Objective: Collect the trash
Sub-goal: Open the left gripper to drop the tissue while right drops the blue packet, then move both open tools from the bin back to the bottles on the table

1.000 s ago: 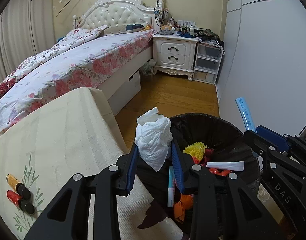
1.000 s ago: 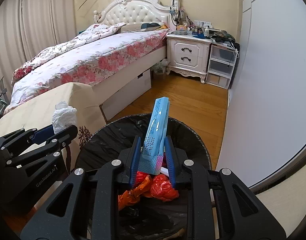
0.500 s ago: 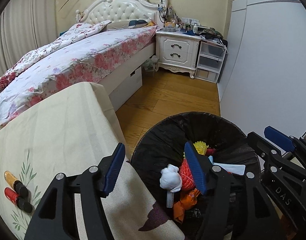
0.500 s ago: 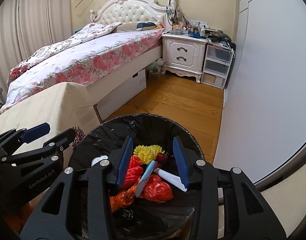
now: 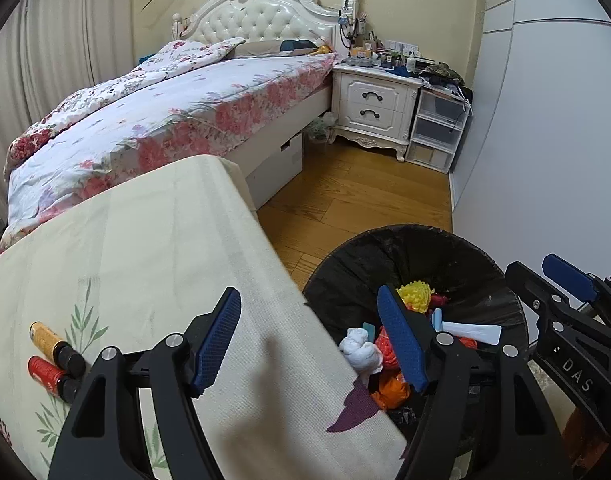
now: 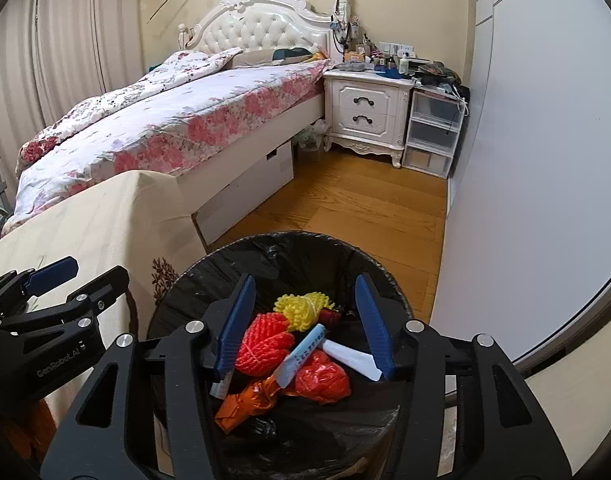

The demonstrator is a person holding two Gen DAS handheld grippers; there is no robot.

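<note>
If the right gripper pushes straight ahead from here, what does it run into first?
Most likely the trash in the bin: the right gripper points down into the black-lined bin, its open jaws framing the red mesh ball and blue packet. Which is touched first is unclear.

Bin [image 6: 289, 256] near rim hidden behind tool arms, nightstand clutter [image 5: 389, 58] too small to identify

A cream cloth with a green leaf print covers the bench [image 5: 145, 248], and two small dark-capped bottles, one orange [image 5: 55, 342] and one red [image 5: 51, 376], lie side by side near its left edge. Just beside the bench, the black-lined trash bin [image 6: 289, 252] stands on the wooden floor [image 6: 357, 208].
</note>
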